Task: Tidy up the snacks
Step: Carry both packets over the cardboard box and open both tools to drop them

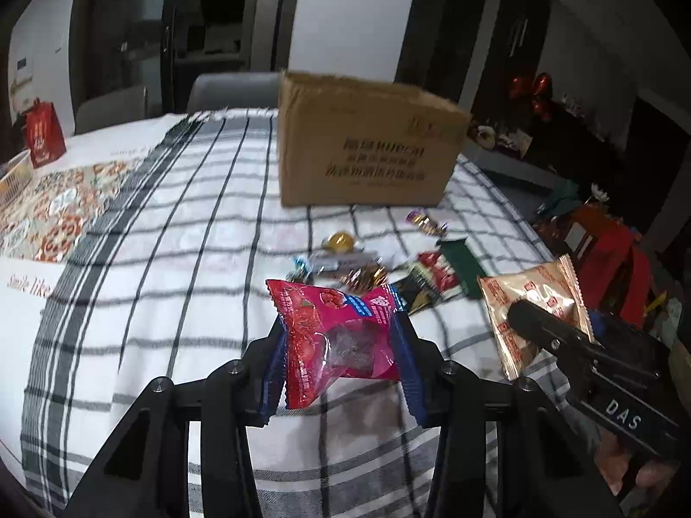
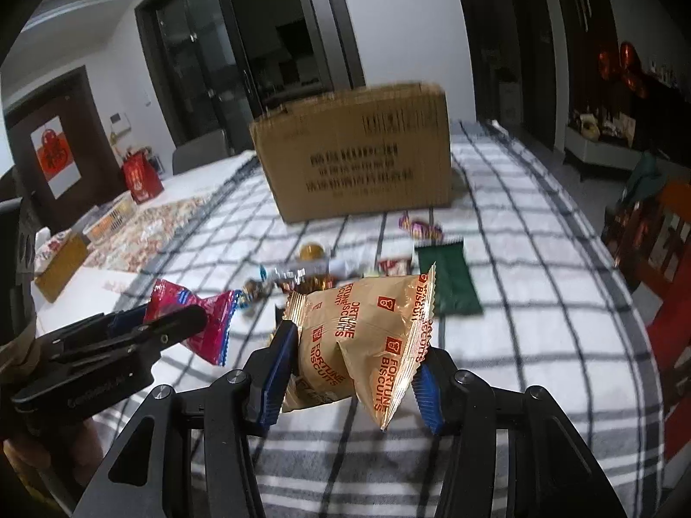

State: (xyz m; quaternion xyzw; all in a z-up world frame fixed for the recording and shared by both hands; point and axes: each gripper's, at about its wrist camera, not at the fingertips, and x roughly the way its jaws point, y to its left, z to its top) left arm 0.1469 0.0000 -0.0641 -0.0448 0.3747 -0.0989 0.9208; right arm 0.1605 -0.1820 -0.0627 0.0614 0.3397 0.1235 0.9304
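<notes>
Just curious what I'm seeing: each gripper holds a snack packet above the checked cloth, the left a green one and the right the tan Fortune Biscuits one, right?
Nearly. The left gripper holds a red packet, as the left wrist view shows; the green packet lies on the cloth. The right gripper does hold the Fortune Biscuits packet.

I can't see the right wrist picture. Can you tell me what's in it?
The right gripper holds a tan Fortune Biscuits packet above a checked tablecloth. To its left, the left gripper holds a red snack packet. Behind them, small sweets lie scattered before a cardboard box.
</notes>
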